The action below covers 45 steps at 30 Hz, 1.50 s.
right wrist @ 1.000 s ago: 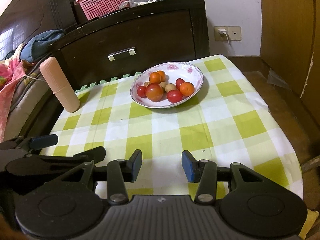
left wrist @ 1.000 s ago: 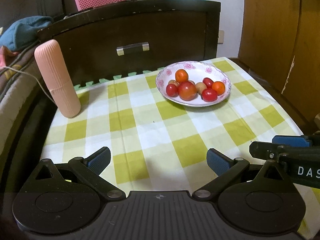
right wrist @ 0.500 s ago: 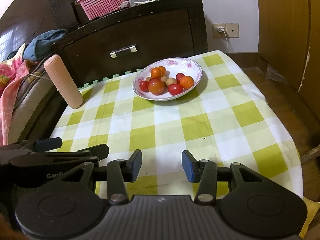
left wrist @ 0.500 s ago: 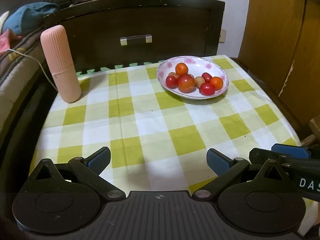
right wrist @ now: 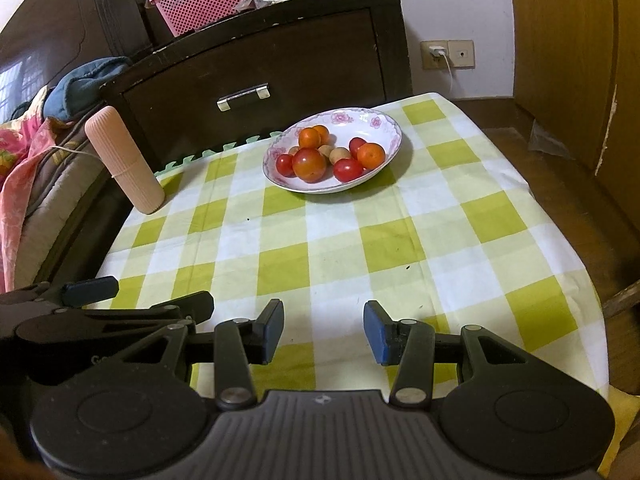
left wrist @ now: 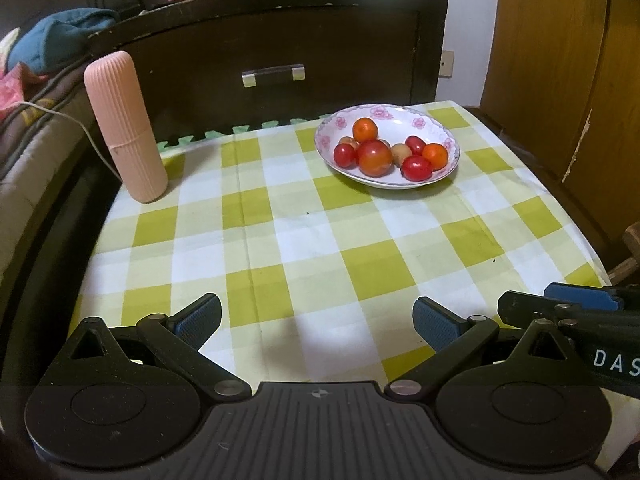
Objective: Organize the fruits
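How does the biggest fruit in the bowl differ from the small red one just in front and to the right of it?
The biggest fruit is round and red-orange; the small red fruit is deeper red and slightly oval. The biggest fruit sits near the bowl's middle, while the small red fruit lies nearer the front rim of the bowl. Both are glossy and rest inside the bowl, touched by neither gripper.

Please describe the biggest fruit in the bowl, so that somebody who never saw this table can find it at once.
On the green-checked tablecloth, look at the flowered white bowl near the dark drawer cabinet. The biggest fruit lies at the near left of the pile: round, red-orange, clearly larger than the small red, orange and tan ones around it.
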Each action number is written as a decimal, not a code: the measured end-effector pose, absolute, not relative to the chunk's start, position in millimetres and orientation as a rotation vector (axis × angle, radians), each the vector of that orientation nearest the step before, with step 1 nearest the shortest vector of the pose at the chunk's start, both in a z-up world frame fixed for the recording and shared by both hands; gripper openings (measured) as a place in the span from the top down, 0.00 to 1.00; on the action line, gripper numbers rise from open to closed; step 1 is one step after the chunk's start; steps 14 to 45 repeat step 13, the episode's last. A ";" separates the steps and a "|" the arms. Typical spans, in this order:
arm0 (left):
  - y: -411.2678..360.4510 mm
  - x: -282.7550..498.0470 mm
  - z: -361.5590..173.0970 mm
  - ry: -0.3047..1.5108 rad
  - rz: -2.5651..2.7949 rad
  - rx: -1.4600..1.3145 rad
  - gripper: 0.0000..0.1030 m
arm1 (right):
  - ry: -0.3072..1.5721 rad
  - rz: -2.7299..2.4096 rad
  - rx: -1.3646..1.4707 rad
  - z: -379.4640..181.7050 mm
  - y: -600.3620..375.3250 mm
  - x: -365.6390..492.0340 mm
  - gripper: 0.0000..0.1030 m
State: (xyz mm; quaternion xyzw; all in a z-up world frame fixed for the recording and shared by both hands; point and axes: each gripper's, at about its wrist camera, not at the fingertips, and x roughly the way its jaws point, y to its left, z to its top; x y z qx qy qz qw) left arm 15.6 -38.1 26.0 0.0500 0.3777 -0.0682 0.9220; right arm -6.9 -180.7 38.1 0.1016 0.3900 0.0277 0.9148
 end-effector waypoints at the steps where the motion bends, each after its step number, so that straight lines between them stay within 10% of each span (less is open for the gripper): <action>1: -38.1 15.3 25.7 0.774 -0.138 0.105 0.00 | 0.804 0.057 0.209 37.7 -180.5 -6.8 0.59; 45: -38.6 14.1 25.2 0.751 -0.119 0.127 0.00 | 0.808 0.057 0.209 36.0 -179.6 -5.3 0.59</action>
